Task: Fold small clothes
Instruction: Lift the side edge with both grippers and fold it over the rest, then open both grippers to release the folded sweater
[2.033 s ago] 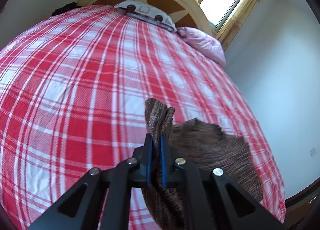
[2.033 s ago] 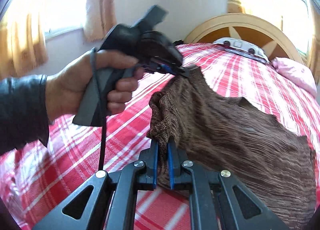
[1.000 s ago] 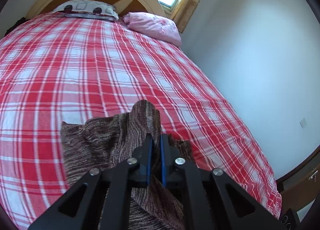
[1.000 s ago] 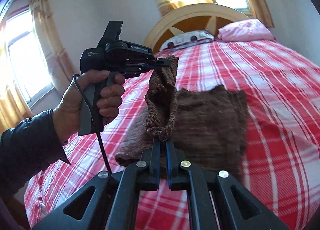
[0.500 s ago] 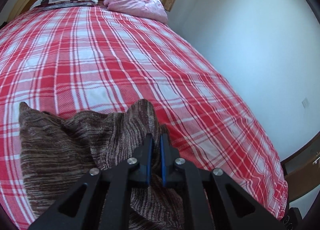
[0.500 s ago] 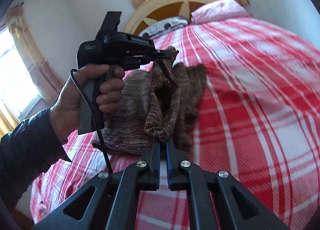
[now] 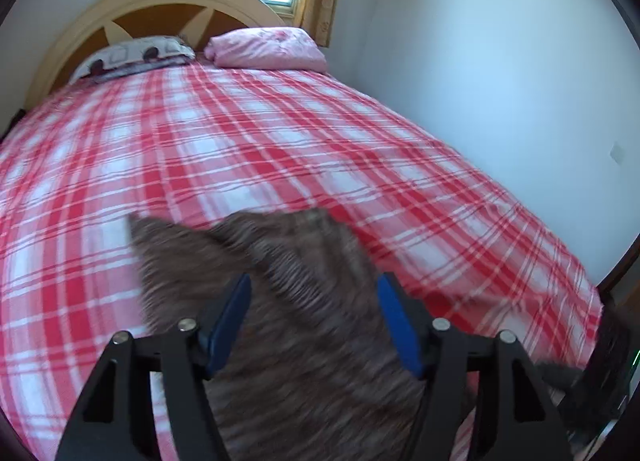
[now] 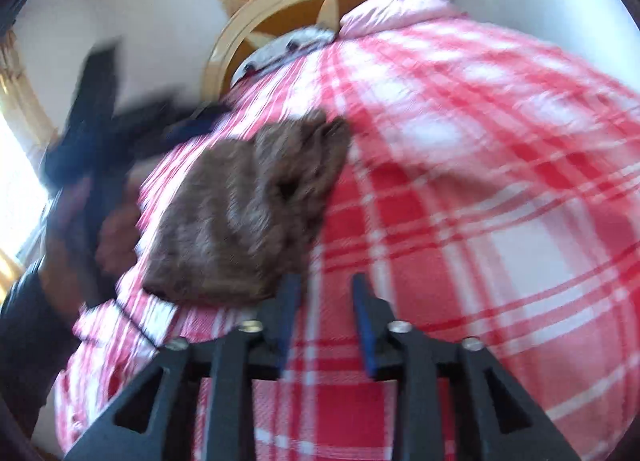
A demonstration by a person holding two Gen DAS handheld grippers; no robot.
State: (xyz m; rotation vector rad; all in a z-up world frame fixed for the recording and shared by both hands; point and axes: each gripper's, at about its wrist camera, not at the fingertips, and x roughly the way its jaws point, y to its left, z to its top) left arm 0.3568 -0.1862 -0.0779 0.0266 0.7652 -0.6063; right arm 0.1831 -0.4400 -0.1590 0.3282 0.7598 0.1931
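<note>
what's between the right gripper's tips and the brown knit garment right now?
Only bare red plaid bedsheet: in the right wrist view the right gripper has just opened, and the brown knit garment lies just left.

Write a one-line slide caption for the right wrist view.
Right gripper, jaws just opened and empty, beside the folded brown knit garment lying on the red plaid bedspread.

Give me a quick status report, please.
Left gripper and right gripper just opened, both empty. Brown knit garment lies folded on bed. Nothing in the way.

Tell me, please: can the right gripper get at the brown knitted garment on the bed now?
Probably yes. The right gripper is open, nothing between its jaws, and the brown knitted garment lies just beyond its left finger on the bedspread, nothing between.
</note>
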